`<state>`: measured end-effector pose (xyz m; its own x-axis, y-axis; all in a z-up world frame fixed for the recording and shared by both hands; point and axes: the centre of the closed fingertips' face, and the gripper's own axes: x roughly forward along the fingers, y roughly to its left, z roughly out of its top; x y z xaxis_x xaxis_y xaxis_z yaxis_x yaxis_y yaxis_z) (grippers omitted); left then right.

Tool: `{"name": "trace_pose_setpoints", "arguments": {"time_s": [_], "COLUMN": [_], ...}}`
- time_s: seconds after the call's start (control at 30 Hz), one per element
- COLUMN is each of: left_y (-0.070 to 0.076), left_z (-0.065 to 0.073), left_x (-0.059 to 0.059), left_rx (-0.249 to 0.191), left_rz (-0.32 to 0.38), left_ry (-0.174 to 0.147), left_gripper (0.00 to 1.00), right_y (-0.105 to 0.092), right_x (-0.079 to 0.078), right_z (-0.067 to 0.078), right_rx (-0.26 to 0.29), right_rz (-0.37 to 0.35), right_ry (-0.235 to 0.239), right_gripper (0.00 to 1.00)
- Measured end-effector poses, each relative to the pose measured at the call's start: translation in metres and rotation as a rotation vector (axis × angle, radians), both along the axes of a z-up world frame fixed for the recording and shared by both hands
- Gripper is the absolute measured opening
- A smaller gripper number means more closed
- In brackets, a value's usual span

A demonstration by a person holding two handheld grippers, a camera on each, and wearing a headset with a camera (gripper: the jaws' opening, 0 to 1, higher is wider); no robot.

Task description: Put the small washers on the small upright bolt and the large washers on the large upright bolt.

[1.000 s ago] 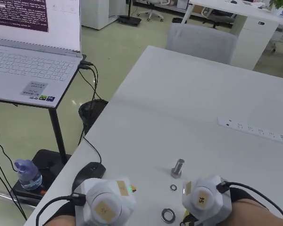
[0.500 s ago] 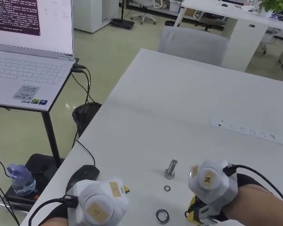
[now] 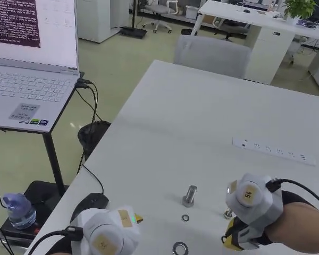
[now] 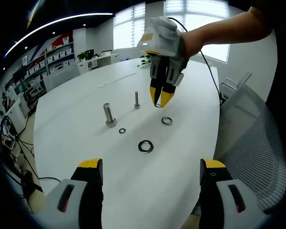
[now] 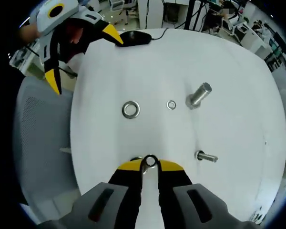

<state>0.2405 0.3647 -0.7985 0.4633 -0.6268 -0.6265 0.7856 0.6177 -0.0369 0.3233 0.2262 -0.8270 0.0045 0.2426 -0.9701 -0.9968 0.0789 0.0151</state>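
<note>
Small washer (image 5: 150, 161) is sitting pinched by its rim in the right hand-held gripper (image 5: 150, 168), jaws pressed together on it, and it is hovering over the near part of the counter (image 3: 202, 122). The left hand-held gripper (image 4: 151, 164) is hanging back with its jaws spread wide, carrying nothing. Lying flat in front of it is the large washer (image 4: 145, 146). A second washer (image 4: 167, 120) is resting just under the right gripper's tips, and a loose small washer (image 4: 122, 130) is lying a little further on, near the foot of the large bolt (image 4: 108, 116). The small bolt (image 4: 137, 100) is standing upright just beside the held washer, not touching it. Beyond, a power strip (image 3: 271, 150) is lying well apart.

Now the tricky bit, I reckon: the washer is being gripped by its edge, so its hole is having to meet a thin thread. Coming in off-centre, the jaws could be nudging that bolt over, balancing as it is on its head. Letting go early, the washer could be bouncing off the tip and rolling towards the counter edge.
</note>
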Motion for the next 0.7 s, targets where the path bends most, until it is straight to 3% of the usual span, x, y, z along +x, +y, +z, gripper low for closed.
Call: {"name": "trace_pose_setpoints", "arguments": {"time_s": [0.4,0.7], "left_y": [0.001,-0.002], "left_z": [-0.001,-0.004], "left_x": [0.003,0.002], "left_rx": [0.014,0.021], "left_rz": [-0.014,-0.019], "left_ry": [0.002,0.009], "left_gripper": [0.83,0.82], "right_y": [-0.031,-0.031], "right_x": [0.027,0.046], "right_z": [0.012,0.019], "right_rx": [-0.011,-0.007], "right_rz": [-0.085,-0.095], "right_ry": [-0.023,-0.051], "right_gripper": [0.12,0.12]}}
